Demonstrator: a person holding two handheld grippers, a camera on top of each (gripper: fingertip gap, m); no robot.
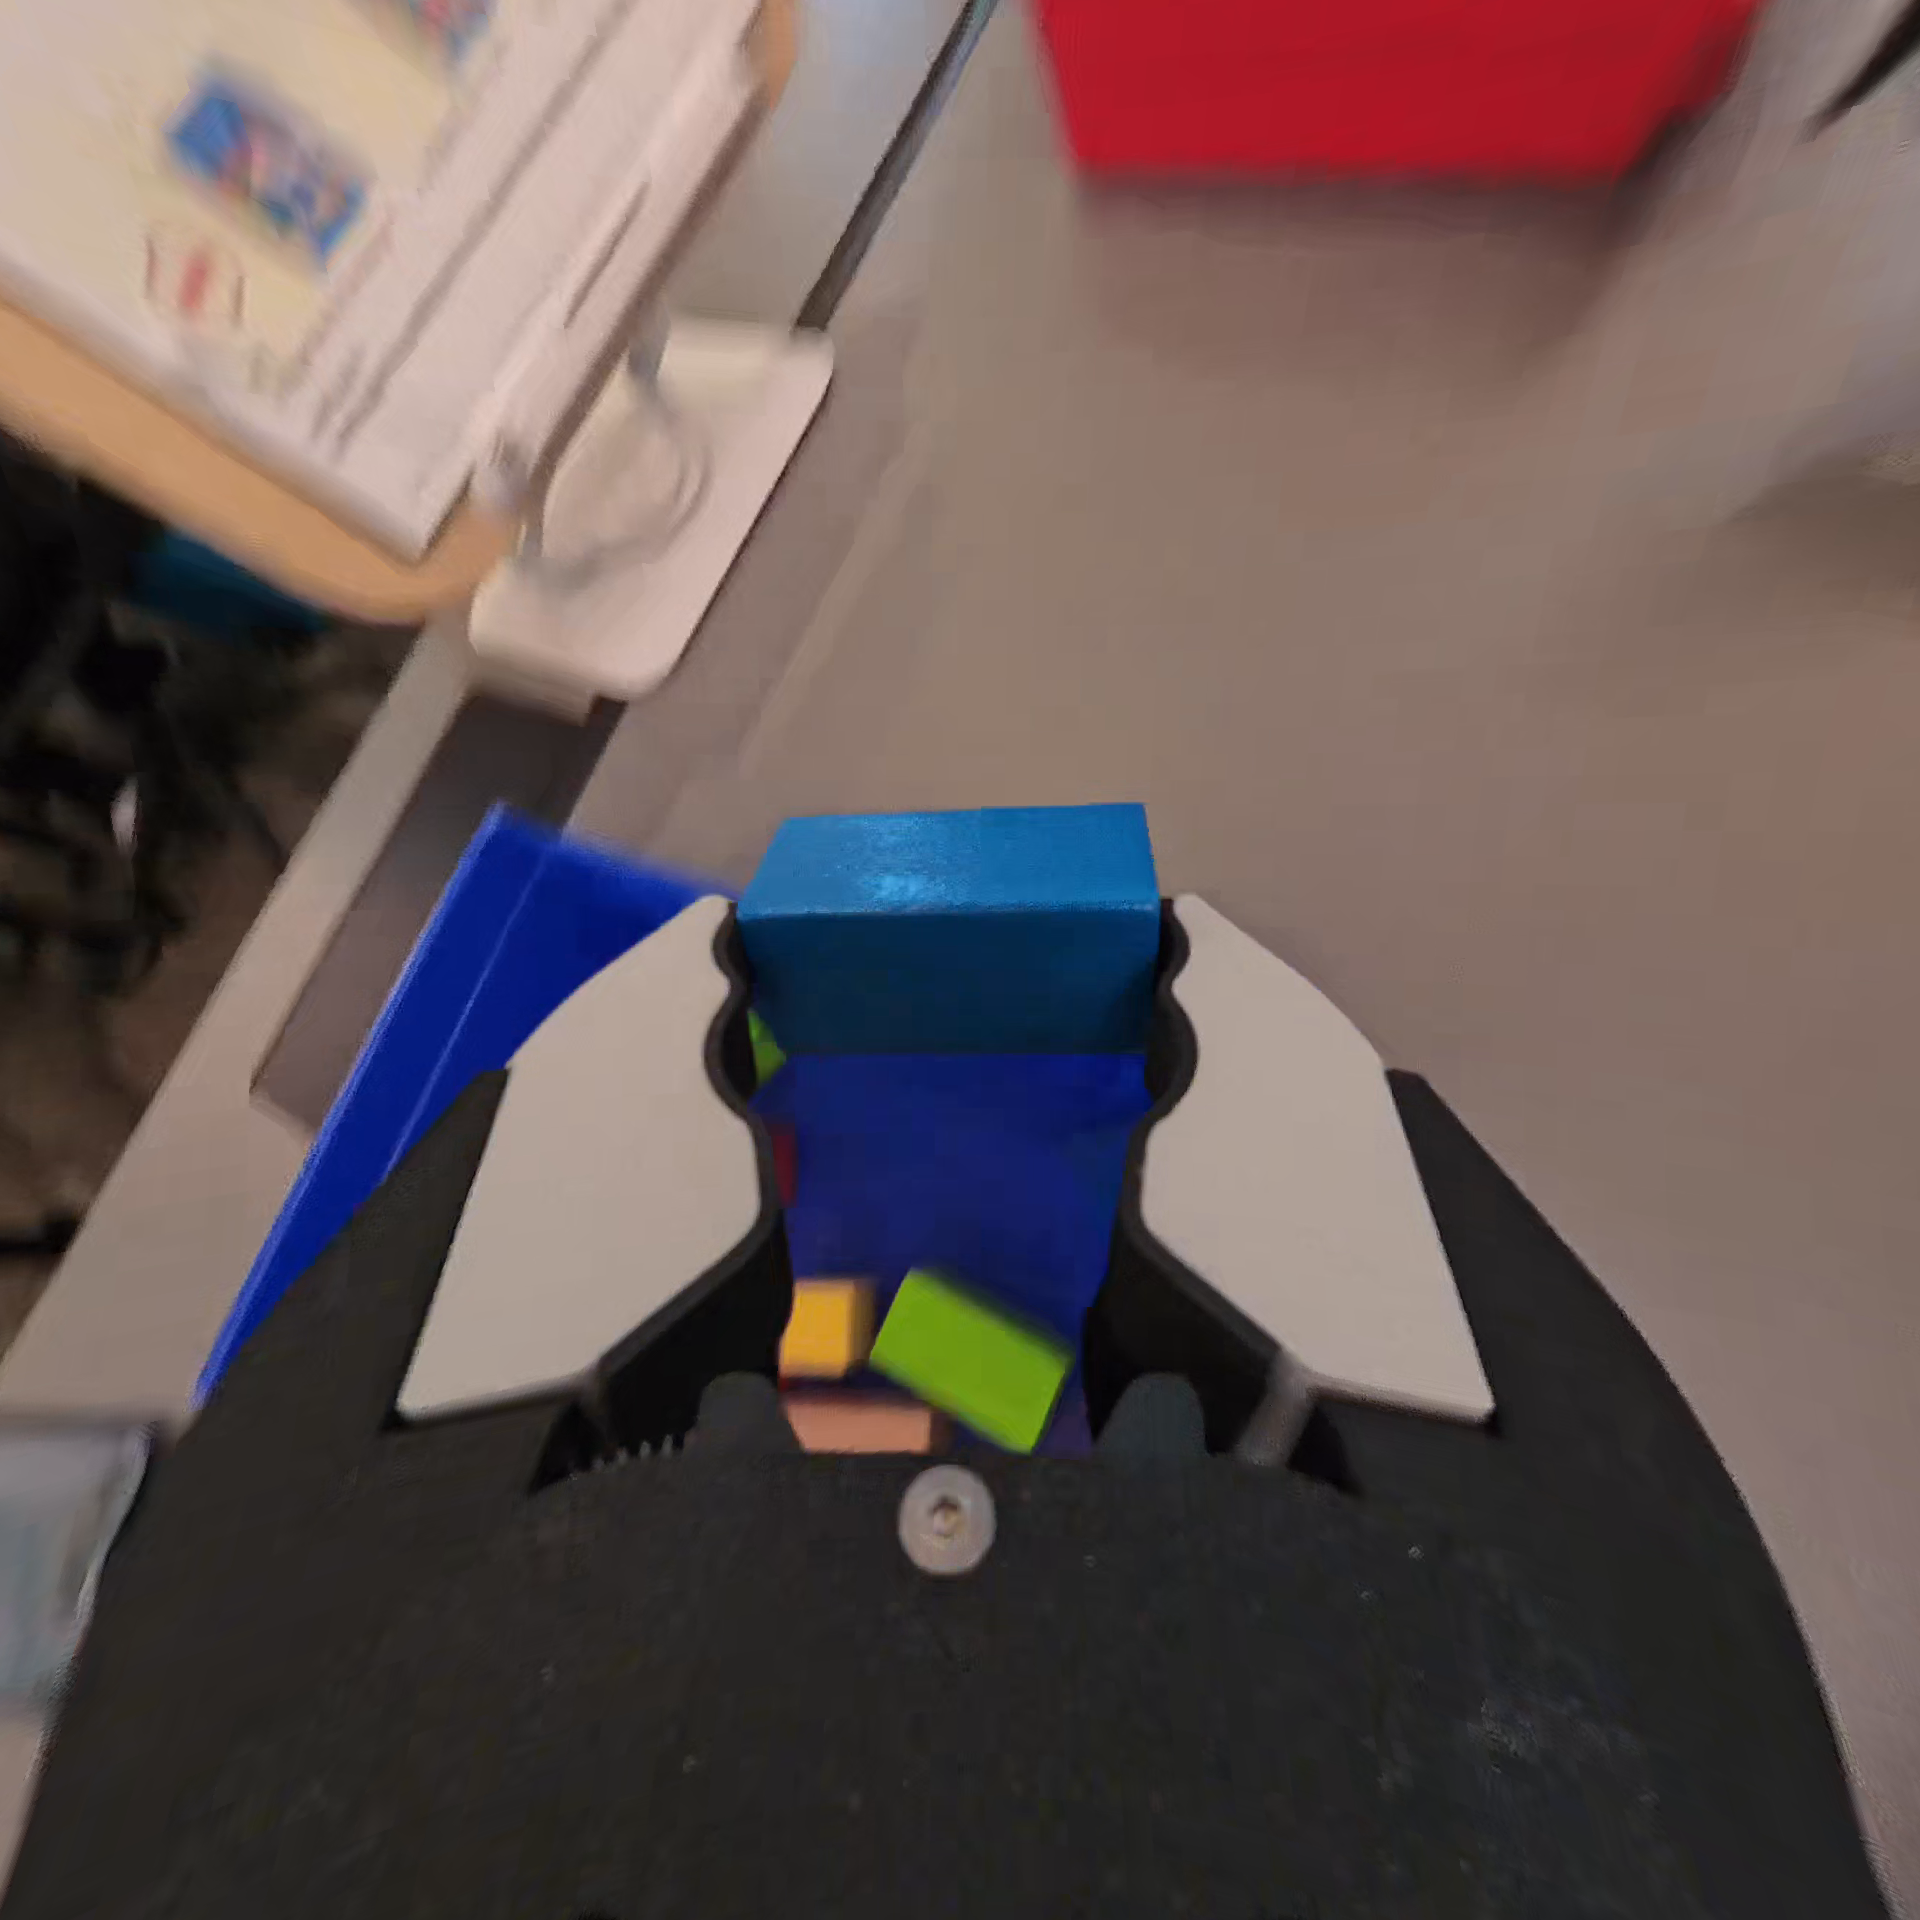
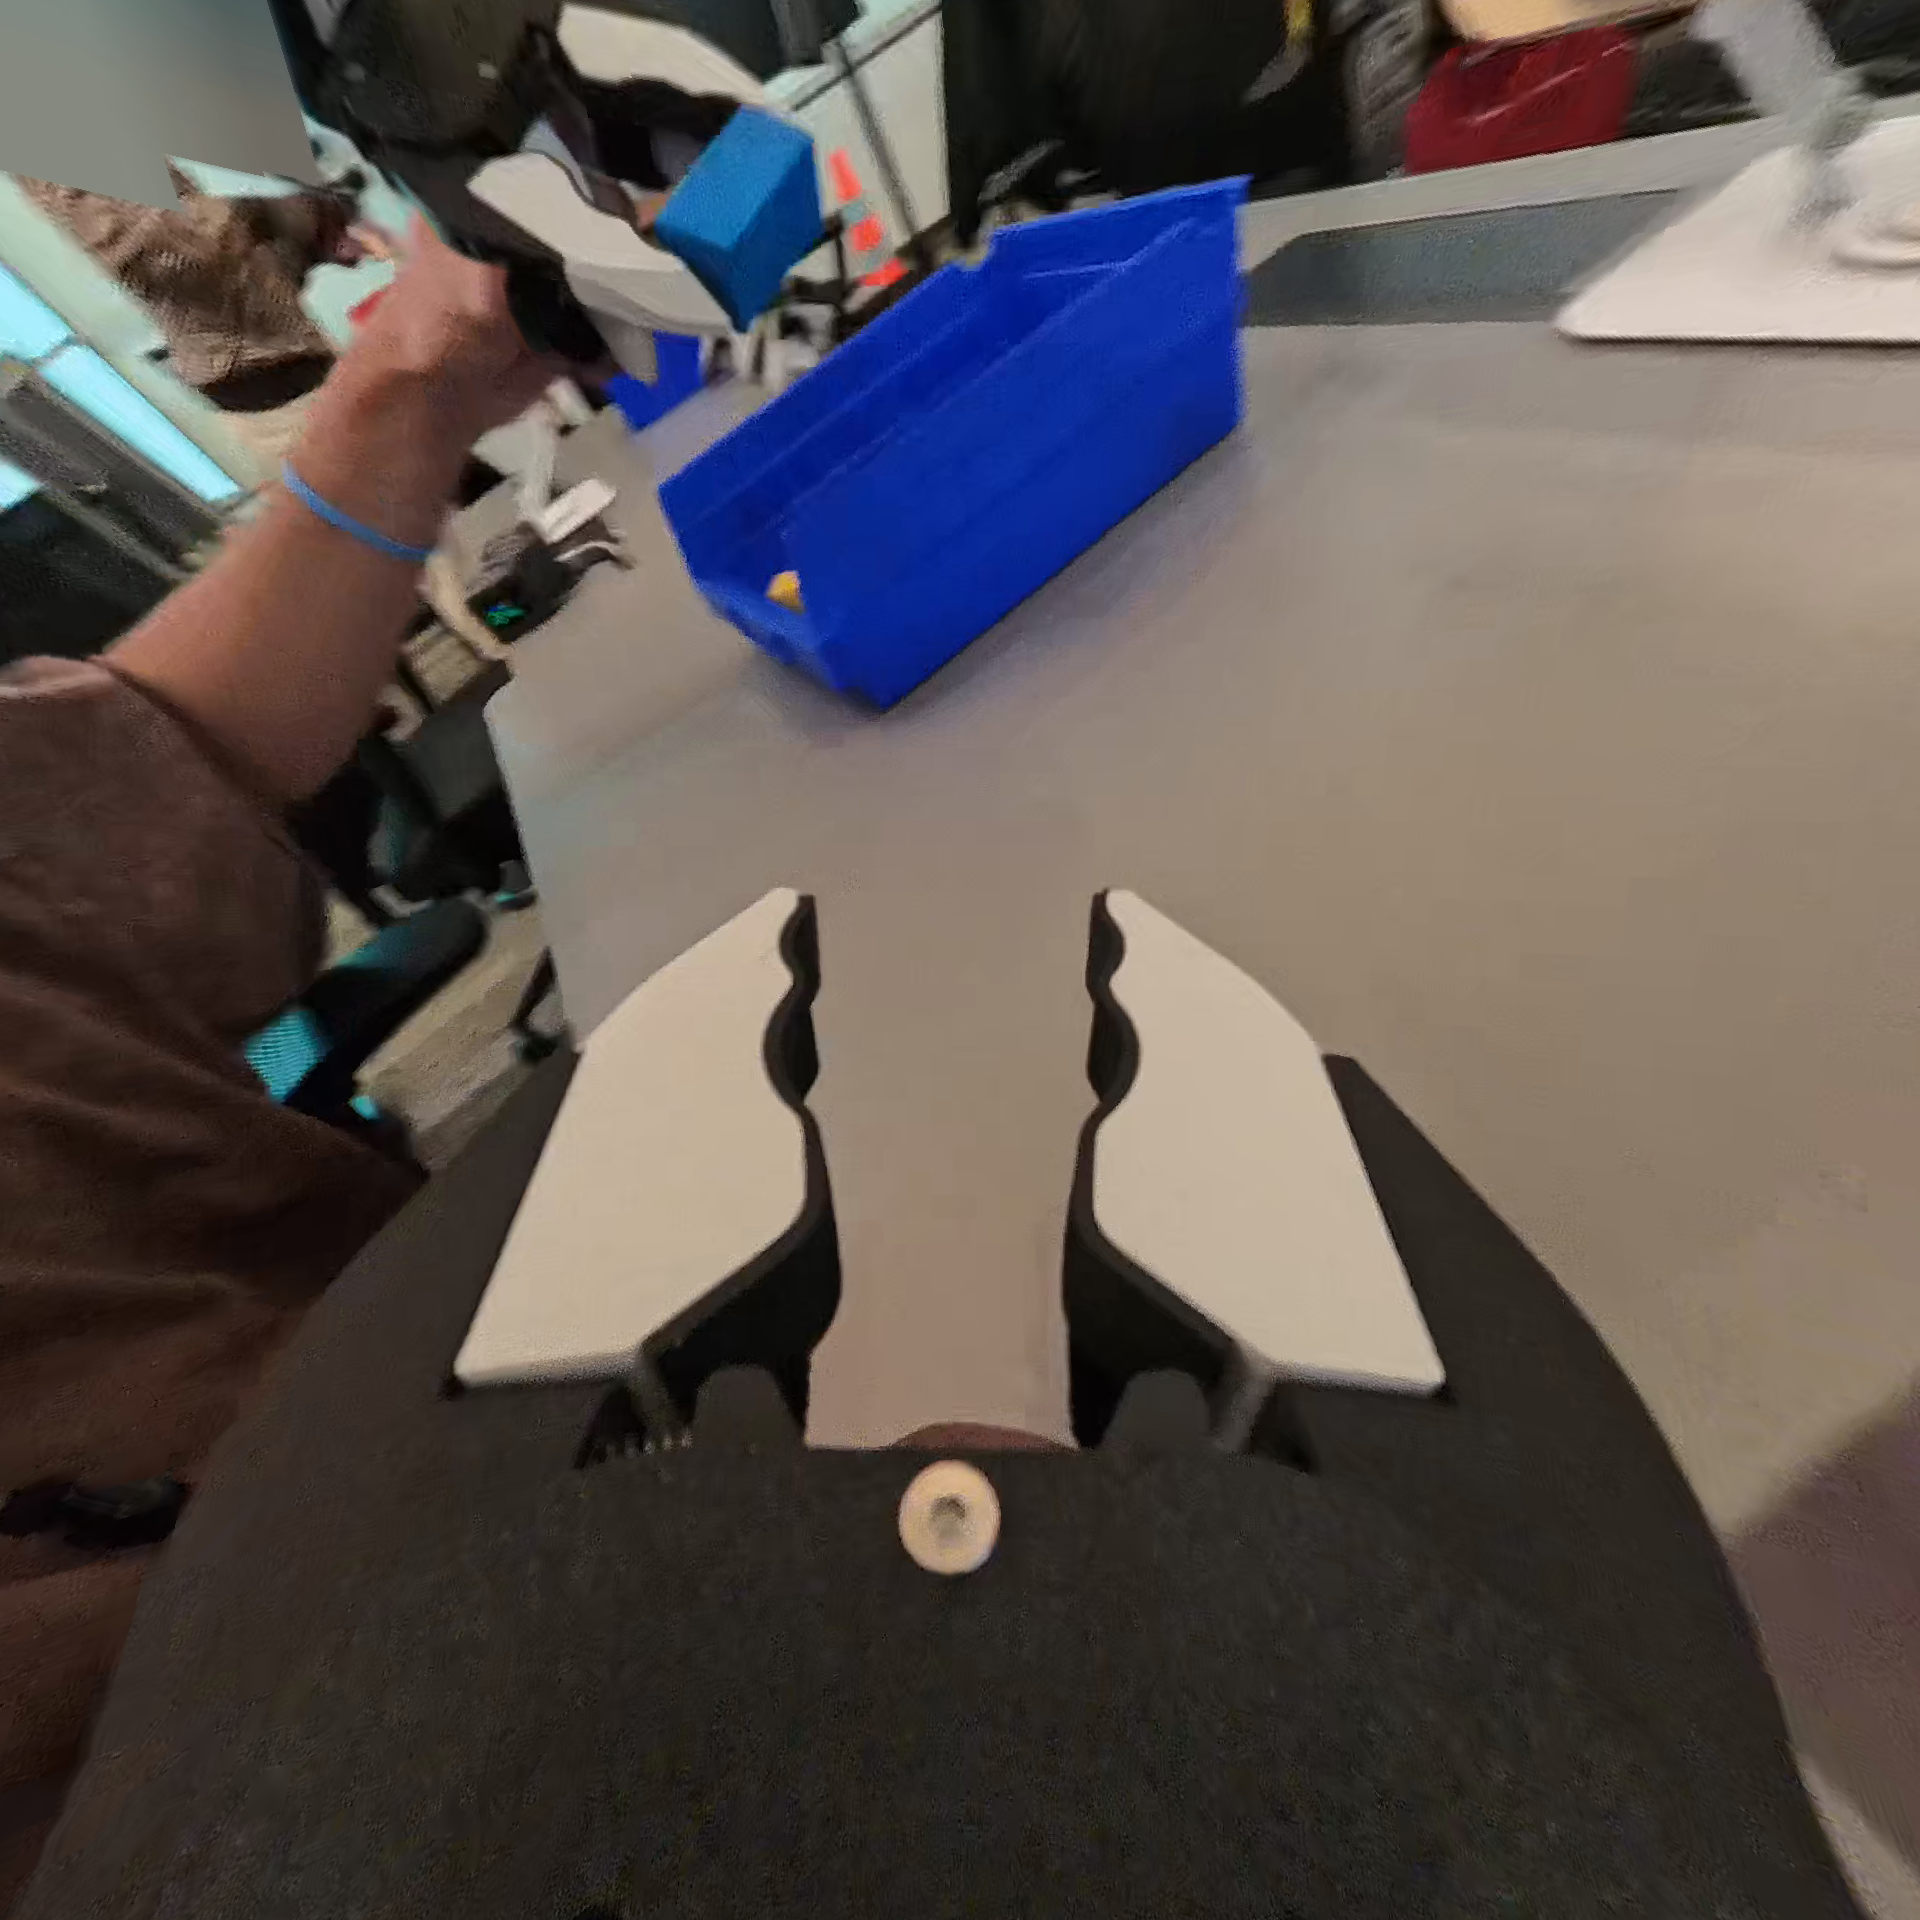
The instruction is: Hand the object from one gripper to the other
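My left gripper (image 1: 948,920) is shut on a blue block (image 1: 951,925), held at its fingertips in the air above a blue bin (image 1: 457,1018). In the right wrist view the same block (image 2: 738,213) shows at the upper left, raised high in the left gripper (image 2: 665,239), above and left of the blue bin (image 2: 997,447). My right gripper (image 2: 951,914) is open and empty, low over the grey table (image 2: 1455,727), well apart from the block.
The bin holds loose blocks: a green one (image 1: 971,1356), a yellow one (image 1: 826,1325) and an orange one (image 1: 868,1425). A red box (image 1: 1371,83) stands at the far side. A white monitor base (image 1: 665,499) sits at the table's left edge. A person's arm (image 2: 312,561) holds the left gripper.
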